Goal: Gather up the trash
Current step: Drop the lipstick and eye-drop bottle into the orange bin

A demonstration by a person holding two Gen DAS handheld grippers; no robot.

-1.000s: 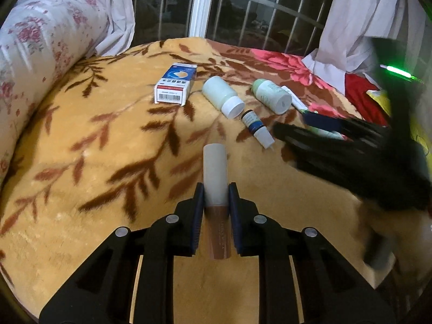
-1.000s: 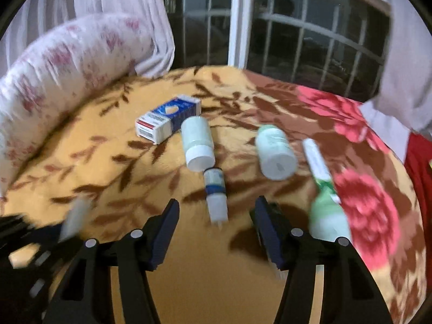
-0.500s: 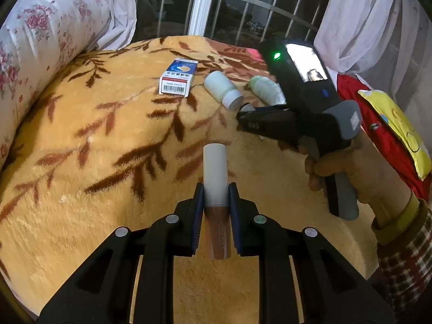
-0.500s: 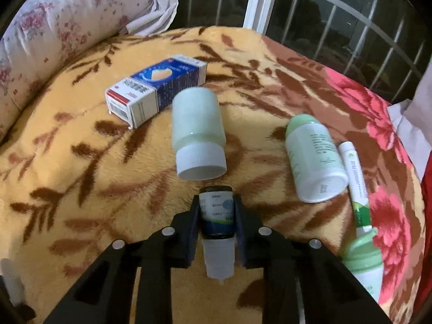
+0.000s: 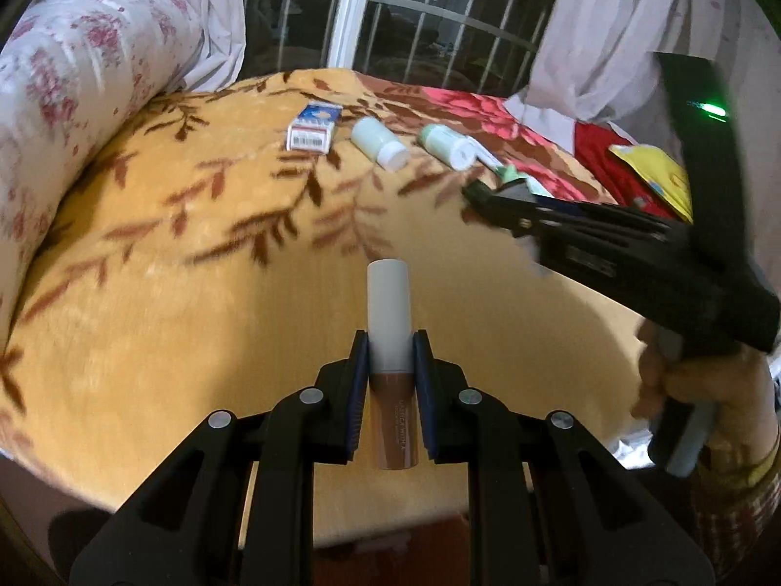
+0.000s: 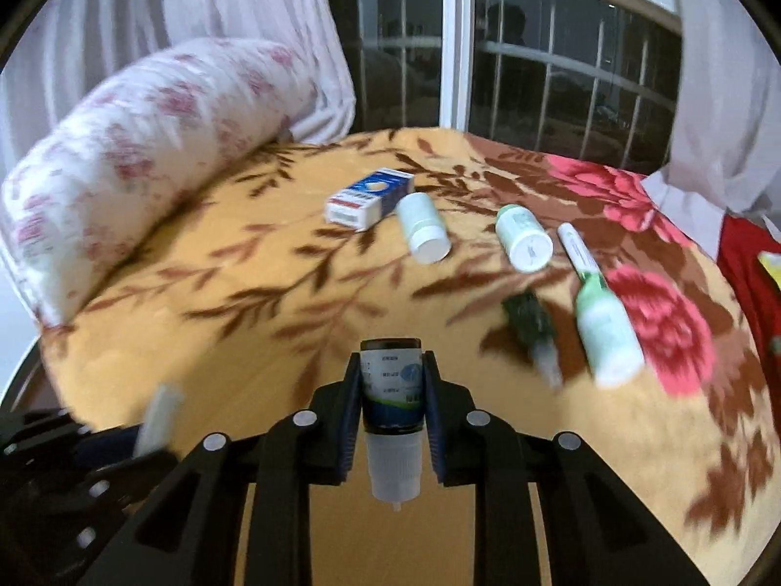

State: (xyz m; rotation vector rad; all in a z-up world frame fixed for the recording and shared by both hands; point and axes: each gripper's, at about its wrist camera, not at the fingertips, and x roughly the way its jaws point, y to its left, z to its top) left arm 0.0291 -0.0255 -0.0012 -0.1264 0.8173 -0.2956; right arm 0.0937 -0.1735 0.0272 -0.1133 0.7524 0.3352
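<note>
My left gripper (image 5: pixel 389 359) is shut on a tube (image 5: pixel 389 322) with a white cap and a brown body, held above the yellow leaf-patterned blanket (image 5: pixel 195 293). My right gripper (image 6: pixel 392 378) is shut on a small dropper bottle (image 6: pixel 392 386) with a dark label, nozzle toward the camera, lifted off the blanket. In the left wrist view the right gripper (image 5: pixel 481 193) stands at the right, held by a hand (image 5: pixel 708 390). Left on the blanket are a blue-white box (image 6: pixel 368 198), a white bottle (image 6: pixel 422 227), a green-capped bottle (image 6: pixel 523 238), a thin white tube (image 6: pixel 578 249), a pale green tube (image 6: pixel 607 332) and a small dark bottle (image 6: pixel 529 322).
A floral bolster (image 6: pixel 146 146) lies along the left of the bed. A barred window (image 6: pixel 537 73) and curtains (image 6: pixel 722 73) stand behind. Red cloth (image 5: pixel 605 156) and a yellow item (image 5: pixel 659 176) lie at the right. The blanket's near edge (image 5: pixel 293 532) drops off just below my left gripper.
My right gripper closed on the dropper bottle, then lifted it and drew back from the row of items. My left gripper pulled back with the tube still in it.
</note>
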